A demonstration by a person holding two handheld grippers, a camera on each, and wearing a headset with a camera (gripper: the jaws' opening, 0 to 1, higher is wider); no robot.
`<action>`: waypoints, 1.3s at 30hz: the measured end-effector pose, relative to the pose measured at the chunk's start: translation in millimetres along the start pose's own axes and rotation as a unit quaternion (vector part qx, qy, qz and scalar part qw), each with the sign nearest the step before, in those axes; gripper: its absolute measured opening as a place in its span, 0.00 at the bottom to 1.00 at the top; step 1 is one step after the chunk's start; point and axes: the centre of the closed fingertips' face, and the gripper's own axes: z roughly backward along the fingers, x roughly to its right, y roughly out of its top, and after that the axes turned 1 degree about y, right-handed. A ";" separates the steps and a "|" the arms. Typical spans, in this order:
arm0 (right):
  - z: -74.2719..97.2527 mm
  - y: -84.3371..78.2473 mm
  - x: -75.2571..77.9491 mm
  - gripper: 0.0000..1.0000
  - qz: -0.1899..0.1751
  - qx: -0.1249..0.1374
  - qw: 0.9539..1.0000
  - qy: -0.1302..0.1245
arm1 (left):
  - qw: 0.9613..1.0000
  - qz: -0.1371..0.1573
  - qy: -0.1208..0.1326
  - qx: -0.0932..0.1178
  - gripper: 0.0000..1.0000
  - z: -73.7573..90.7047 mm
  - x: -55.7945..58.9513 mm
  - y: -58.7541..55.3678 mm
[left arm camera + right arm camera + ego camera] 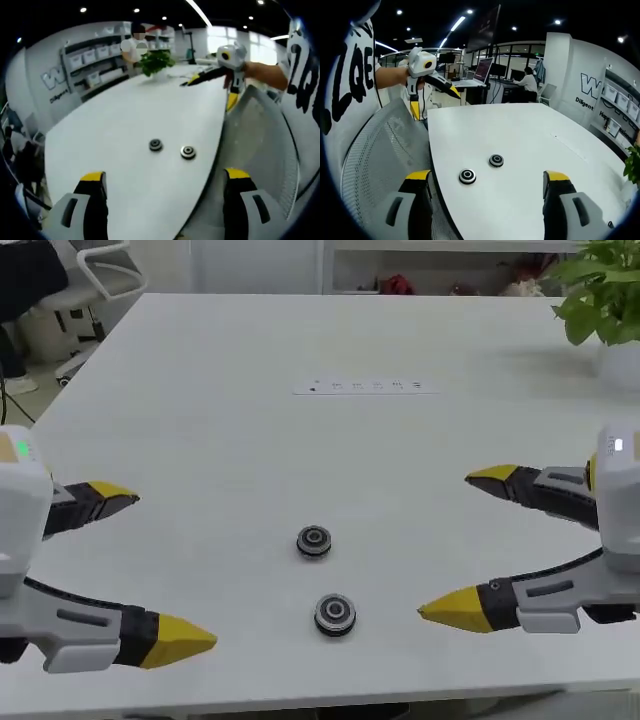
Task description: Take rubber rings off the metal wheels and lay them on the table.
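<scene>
Two small metal wheels with black rubber rings lie flat on the white table: one point(314, 542) a little farther, one point(335, 614) nearer the front edge. In the left gripper view they are the wheel point(156, 145) and the wheel point(188, 152); in the right gripper view, the wheel point(496, 160) and the wheel point(467, 176). My left gripper point(165, 565) hovers open at the left, well apart from them. My right gripper point(455, 540) hovers open at the right, its yellow tips pointing inward. Neither holds anything.
A flush socket strip point(365, 387) sits in the table's middle, farther back. A potted plant point(600, 295) stands at the far right corner. A mesh-backed chair point(380, 150) is at the near edge, and an office chair point(95, 270) at the far left.
</scene>
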 end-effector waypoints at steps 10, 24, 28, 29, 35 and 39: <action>-0.4 -1.6 0.9 0.88 -0.001 -0.001 1.000 0.001 | 1.000 0.002 -0.001 -0.002 0.98 -1.0 0.2 -1.6; -5.2 -1.0 2.5 0.87 -0.004 0.002 1.000 0.007 | 1.000 -0.002 -0.004 -0.003 0.97 -7.4 -3.1 0.4; -7.8 -0.6 4.4 0.86 -0.005 0.004 1.000 0.009 | 1.000 -0.003 -0.006 -0.002 0.97 -10.2 -5.3 2.5; -8.5 -1.2 5.0 0.86 -0.005 0.003 1.000 0.009 | 1.000 -0.004 -0.007 -0.003 0.97 -11.1 -5.9 2.4; -13.2 -1.9 6.8 0.86 -0.006 0.003 1.000 0.014 | 1.000 -0.007 -0.010 -0.005 0.97 -16.8 -8.1 2.6; -17.1 -3.4 8.7 0.86 -0.007 0.001 1.000 0.017 | 1.000 -0.007 -0.011 -0.006 0.97 -19.9 -10.6 2.1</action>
